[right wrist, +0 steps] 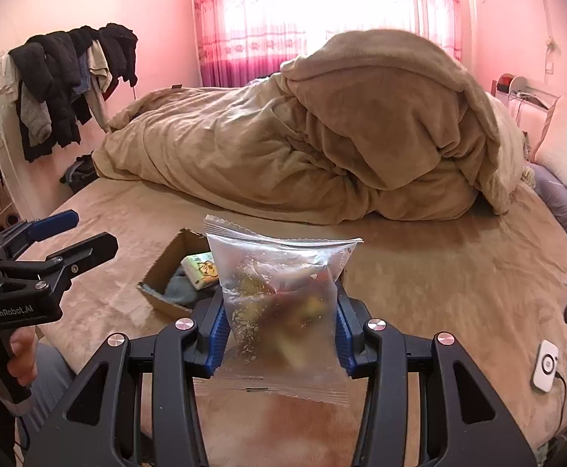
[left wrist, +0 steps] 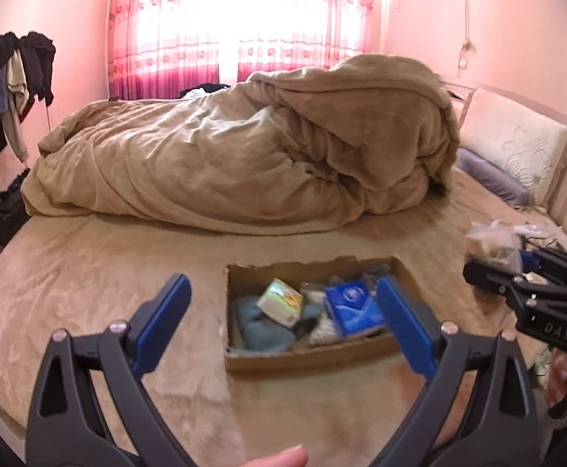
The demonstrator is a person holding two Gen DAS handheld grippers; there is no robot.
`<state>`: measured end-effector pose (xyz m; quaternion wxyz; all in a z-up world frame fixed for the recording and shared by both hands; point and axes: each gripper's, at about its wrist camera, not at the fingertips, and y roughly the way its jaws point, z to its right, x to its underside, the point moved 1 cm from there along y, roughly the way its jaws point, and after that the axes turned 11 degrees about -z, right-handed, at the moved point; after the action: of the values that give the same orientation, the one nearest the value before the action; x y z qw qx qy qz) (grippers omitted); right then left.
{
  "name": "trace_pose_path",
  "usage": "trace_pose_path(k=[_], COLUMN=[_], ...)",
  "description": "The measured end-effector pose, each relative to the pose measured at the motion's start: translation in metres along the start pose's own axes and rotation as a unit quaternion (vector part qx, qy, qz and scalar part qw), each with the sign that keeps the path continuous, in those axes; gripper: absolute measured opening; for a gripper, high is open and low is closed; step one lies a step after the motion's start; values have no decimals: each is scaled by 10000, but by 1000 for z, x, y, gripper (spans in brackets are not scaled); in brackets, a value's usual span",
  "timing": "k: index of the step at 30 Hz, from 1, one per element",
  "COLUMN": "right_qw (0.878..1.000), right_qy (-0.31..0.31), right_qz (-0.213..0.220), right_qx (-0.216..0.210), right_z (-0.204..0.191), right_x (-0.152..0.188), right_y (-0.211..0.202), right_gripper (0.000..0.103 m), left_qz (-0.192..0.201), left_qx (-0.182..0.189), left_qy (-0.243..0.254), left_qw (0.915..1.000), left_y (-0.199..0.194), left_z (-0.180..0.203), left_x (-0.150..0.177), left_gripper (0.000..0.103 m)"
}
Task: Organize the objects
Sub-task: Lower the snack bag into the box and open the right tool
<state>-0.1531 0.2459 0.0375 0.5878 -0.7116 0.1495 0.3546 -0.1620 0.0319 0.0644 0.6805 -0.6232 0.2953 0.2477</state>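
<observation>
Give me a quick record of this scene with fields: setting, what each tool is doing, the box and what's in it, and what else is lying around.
setting: bed with a heaped tan duvet
left tool: open, empty, aimed at the box
right tool: shut on a clear snack bag, held upright above the bed
box: open cardboard box on the bed
box contents: blue packet, small yellow-green carton, blue-grey cloth
nearby: white charger on the bed, dark clothes on a rack
</observation>
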Motion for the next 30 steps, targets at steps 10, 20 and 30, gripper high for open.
trace_pose_path(k=[10, 20, 30], right_qw=[9992, 9958, 9948], right_qy=[67, 284, 181], right_qz=[-402, -872, -1003], right_qx=[12, -50, -10], right_z=[14, 29, 24], right_x=[-16, -9, -2], right_y=[72, 136, 153], right_gripper=[47, 47, 70], left_qz=[-298, -668, -880], left_qx=[-170, -196, -228], left_qy=[96, 232, 176], left_qw=[9994, 9973, 9957], left_y=[74, 128, 144], left_z=[-3, 0, -4], left_x=[0, 14, 21], left_gripper=[97, 97, 97])
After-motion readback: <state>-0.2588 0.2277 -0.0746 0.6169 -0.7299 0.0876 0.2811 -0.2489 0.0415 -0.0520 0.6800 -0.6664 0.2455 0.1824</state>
